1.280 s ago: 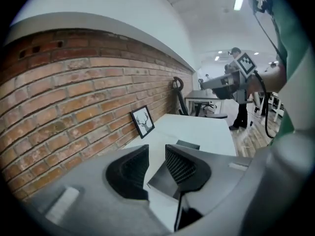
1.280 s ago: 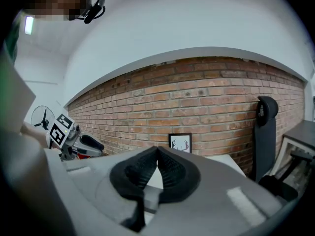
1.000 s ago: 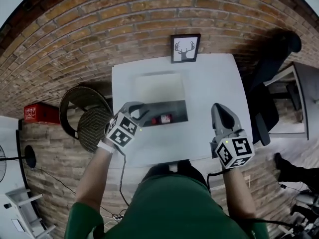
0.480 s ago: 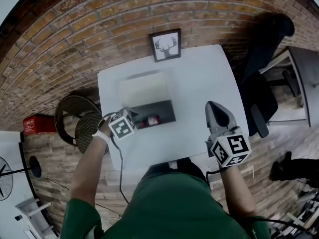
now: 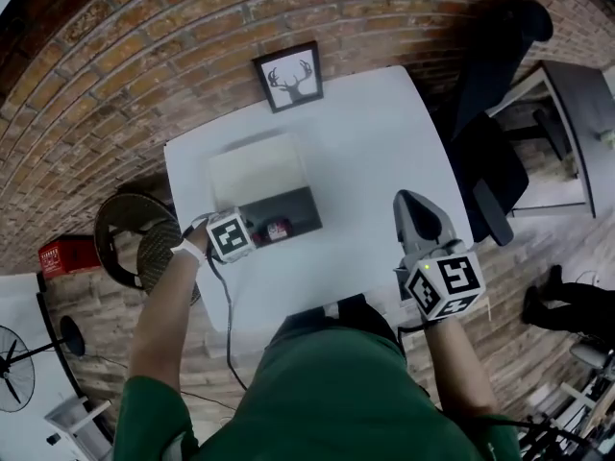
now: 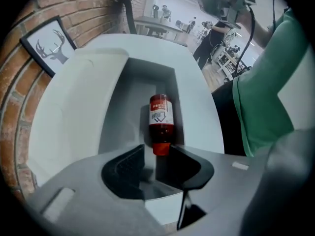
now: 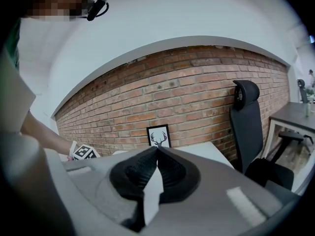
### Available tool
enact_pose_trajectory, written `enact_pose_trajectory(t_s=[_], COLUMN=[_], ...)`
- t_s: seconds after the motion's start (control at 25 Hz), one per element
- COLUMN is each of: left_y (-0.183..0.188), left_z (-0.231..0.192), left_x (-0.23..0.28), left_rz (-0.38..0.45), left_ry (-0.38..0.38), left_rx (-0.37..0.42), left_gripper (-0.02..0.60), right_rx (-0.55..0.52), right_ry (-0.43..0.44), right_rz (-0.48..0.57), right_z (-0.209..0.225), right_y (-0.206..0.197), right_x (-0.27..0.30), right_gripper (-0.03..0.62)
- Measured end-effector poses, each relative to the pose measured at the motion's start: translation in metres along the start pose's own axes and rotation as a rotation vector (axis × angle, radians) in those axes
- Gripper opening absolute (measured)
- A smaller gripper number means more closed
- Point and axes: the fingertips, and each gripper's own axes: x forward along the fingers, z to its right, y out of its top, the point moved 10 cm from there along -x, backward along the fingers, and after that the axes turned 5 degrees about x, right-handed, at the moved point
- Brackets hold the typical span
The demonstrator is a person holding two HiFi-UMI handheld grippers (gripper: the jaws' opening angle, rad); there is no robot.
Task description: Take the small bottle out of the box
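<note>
We hold our left gripper [image 6: 157,148] pointing steeply down into the near end of the box [image 6: 114,109]. Its jaws stand partly apart and have just been opening. The red cap of the small bottle [image 6: 161,116] sits right at the gap between the tips, and neither pad presses on it. The bottle lies on its side on the grey floor of the box, cap toward the gripper, close to the box wall on our side. Our right gripper [image 7: 157,149] is well off to the right, over the table's right edge, its jaw tips closed together on nothing. Beyond the bottle, the box's pale lid [image 5: 252,169] lies folded back. Past it, the white table [image 5: 375,152] runs to a framed deer picture [image 5: 287,76] standing at the brick wall [image 5: 173,27]. A black chair [image 5: 485,152] stands to the table's right.
</note>
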Motion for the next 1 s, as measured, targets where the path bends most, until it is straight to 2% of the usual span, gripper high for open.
enact_pose_trajectory(t_s=[0.36, 0.52, 0.64, 0.76, 1.0], left_y=[-0.001, 0.008, 0.004, 0.004, 0.009], left_z=[-0.007, -0.001, 0.000, -0.003, 0.003], left_x=[0.018, 0.013, 0.015, 0.020, 0.028], left_rz=[-0.055, -0.115, -0.168, -0.144, -0.151], left_ry=[-0.124, -0.123, -0.163, -0.157, -0.151], left_rx=[-0.009, 0.052, 0.019, -0.011, -0.024], left_gripper=[0.184, 0.146, 0.147, 0.146, 0.138], right_rx=[0.033, 0.046, 0.059, 0.059, 0.089], right_ry=[-0.023, -0.032, -0.037, -0.033, -0.031], right_rz=[-0.018, -0.024, -0.023, -0.021, -0.030], right_z=[0.009, 0.011, 0.013, 0.011, 0.013], right_y=[-0.010, -0.011, -0.012, -0.012, -0.016], right_x=[-0.002, -0.002, -0.002, 0.000, 0.000], right_gripper=[0.003, 0.003, 0.003, 0.003, 0.003])
